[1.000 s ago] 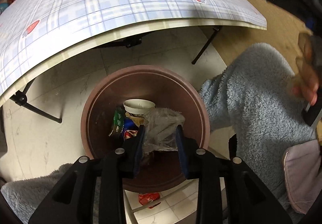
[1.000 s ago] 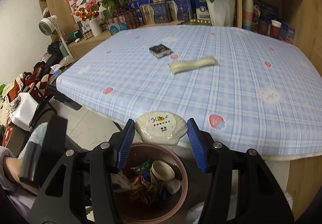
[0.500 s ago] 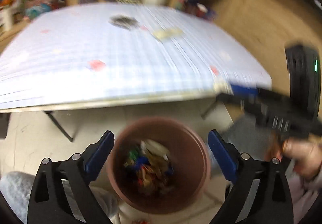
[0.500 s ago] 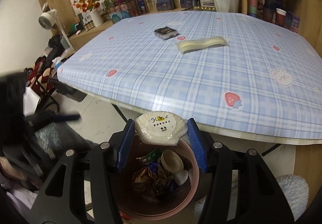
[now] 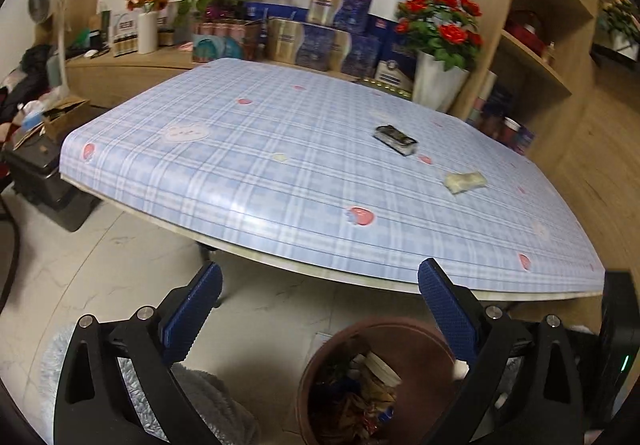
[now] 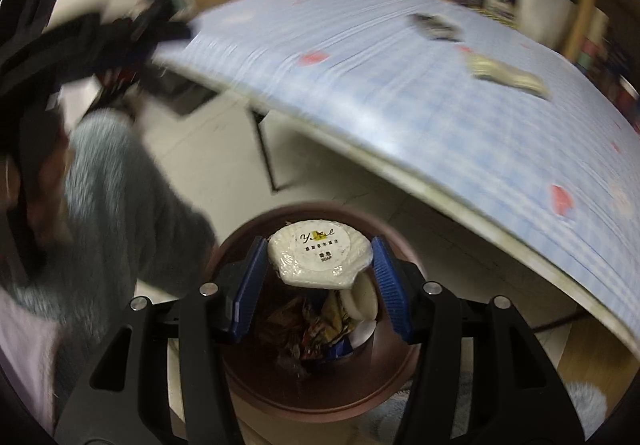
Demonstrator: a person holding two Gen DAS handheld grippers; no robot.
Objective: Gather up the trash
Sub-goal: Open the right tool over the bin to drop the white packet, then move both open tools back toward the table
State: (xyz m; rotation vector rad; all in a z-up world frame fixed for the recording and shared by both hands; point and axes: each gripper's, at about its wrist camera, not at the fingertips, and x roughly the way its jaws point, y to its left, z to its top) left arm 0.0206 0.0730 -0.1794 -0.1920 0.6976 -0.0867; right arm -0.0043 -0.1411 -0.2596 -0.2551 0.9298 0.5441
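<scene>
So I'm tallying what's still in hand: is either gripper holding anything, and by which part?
The right gripper holds a wrapped shell-shaped soap by its two side edges, above the bin. The left gripper is opening, with nothing between its jaws.

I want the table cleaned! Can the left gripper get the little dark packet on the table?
Probably yes. The left gripper has opening, empty fingers, and the dark packet lies uncovered on the table.

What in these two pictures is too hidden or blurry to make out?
- Dark packet on the table, left view: its print is too small to read.
- Bin, right view: the wrapped soap covers part of the trash.
- Shelf items, right view: smeared by motion.
</scene>
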